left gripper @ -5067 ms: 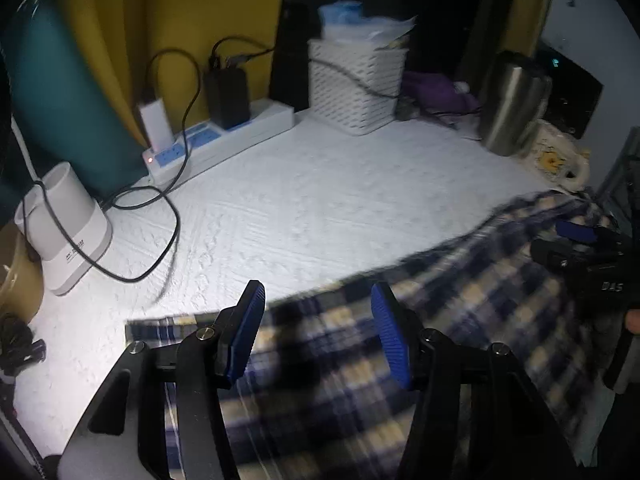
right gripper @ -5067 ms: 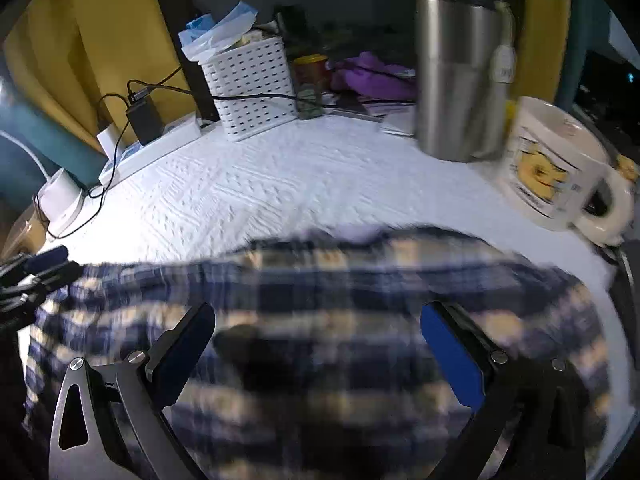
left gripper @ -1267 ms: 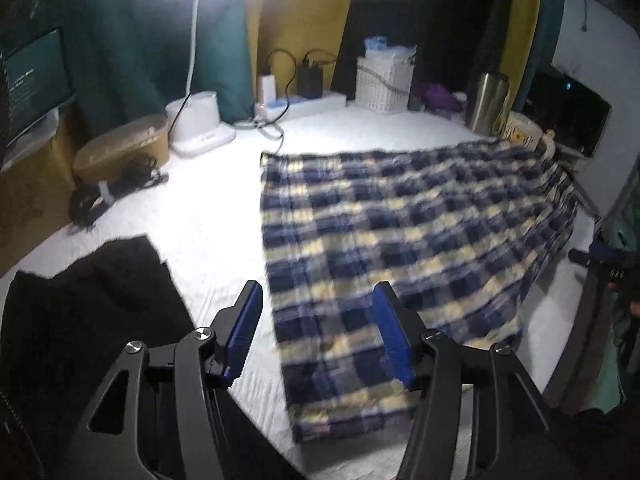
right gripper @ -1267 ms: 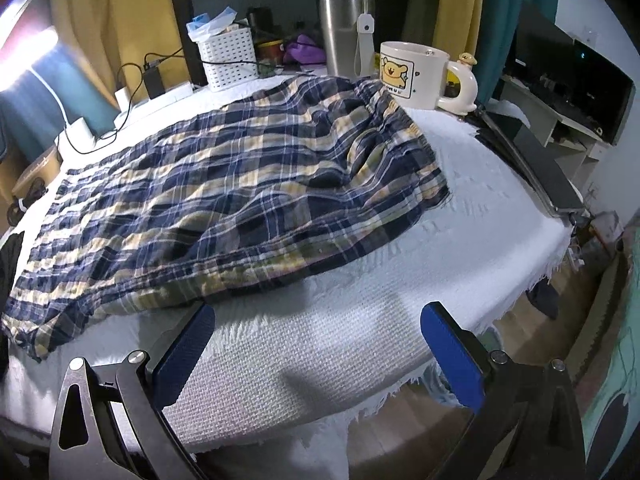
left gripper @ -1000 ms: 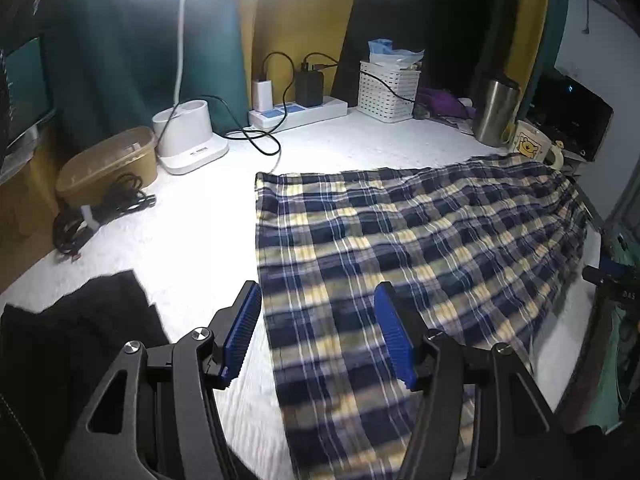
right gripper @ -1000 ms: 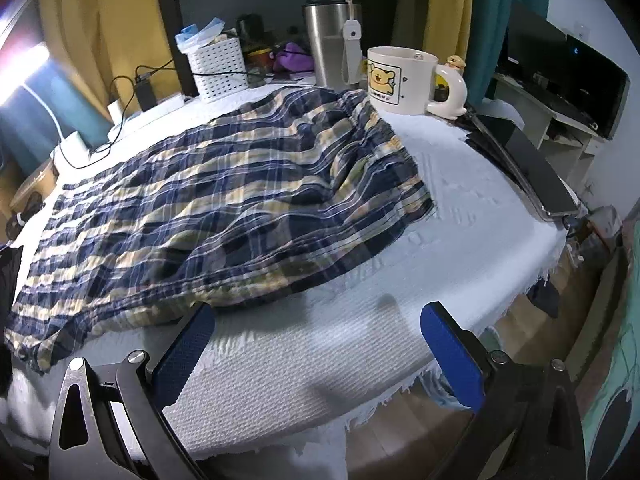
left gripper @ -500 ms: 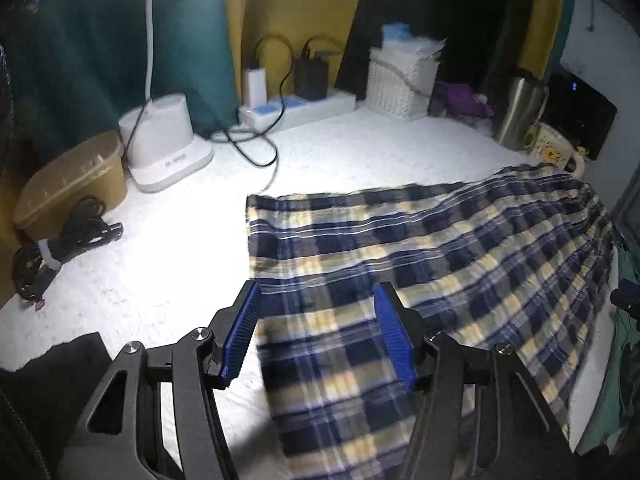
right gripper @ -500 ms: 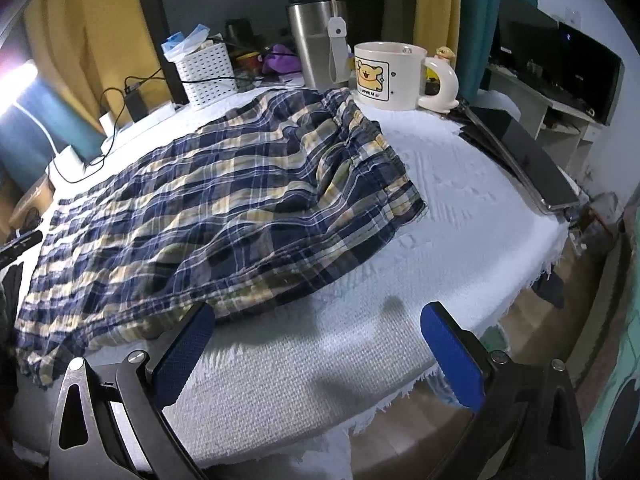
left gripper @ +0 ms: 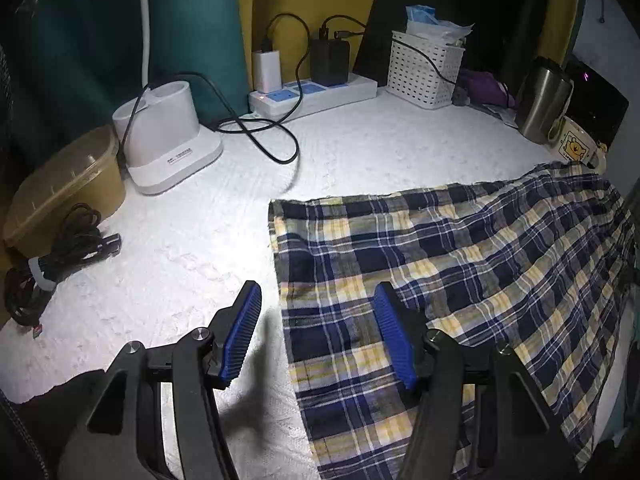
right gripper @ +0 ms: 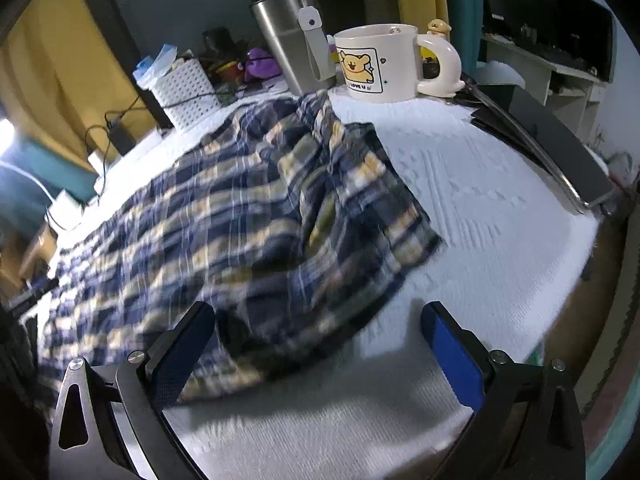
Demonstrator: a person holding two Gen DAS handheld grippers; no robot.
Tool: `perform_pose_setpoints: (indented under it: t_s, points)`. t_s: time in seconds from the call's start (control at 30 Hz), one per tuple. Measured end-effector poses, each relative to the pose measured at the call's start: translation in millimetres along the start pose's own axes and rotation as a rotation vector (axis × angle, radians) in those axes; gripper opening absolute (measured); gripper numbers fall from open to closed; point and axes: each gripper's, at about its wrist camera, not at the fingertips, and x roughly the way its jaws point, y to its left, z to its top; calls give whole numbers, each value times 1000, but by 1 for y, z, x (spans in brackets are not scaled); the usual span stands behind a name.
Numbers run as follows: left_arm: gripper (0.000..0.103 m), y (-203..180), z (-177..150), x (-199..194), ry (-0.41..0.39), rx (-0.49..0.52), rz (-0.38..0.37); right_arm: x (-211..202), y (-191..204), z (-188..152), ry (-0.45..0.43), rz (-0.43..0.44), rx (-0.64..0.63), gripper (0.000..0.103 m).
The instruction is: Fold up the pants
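Observation:
The blue, white and yellow plaid pants (left gripper: 460, 272) lie spread flat across a white textured cloth (left gripper: 192, 248). In the left wrist view my left gripper (left gripper: 316, 316) is open and empty, low over the pants' left hem edge. In the right wrist view the pants (right gripper: 240, 216) are bunched at the waist end near the mug. My right gripper (right gripper: 316, 328) is open and empty, its jaws wide apart just in front of the pants' near edge.
At the back stand a white lamp base (left gripper: 168, 148), a power strip with cables (left gripper: 316, 92), a white basket (left gripper: 424, 68), a steel tumbler (right gripper: 288, 36) and a bear mug (right gripper: 380, 64). A tan box (left gripper: 64, 184) and coiled cable (left gripper: 56, 256) sit left. A laptop (right gripper: 552, 152) lies right.
Both grippers have come down and closer to the pants, the left toward the hem end, the right toward the waist end. The pants have not moved.

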Motion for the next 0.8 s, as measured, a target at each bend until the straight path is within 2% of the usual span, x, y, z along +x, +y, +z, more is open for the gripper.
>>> perform_pose_setpoints:
  t_s: [0.1, 0.4, 0.57, 0.8]
  points:
    - [59, 4, -1, -7, -5, -9, 10, 7, 2, 9, 1, 52, 18, 103]
    - [59, 16, -9, -31, -22, -50, 50, 26, 16, 26, 5, 96, -3, 103]
    - [59, 16, -15, -31, -2, -62, 61, 32, 18, 32, 8, 137, -3, 103]
    - [59, 12, -19, -29, 23, -50, 63, 37, 22, 36, 2, 134, -27, 103]
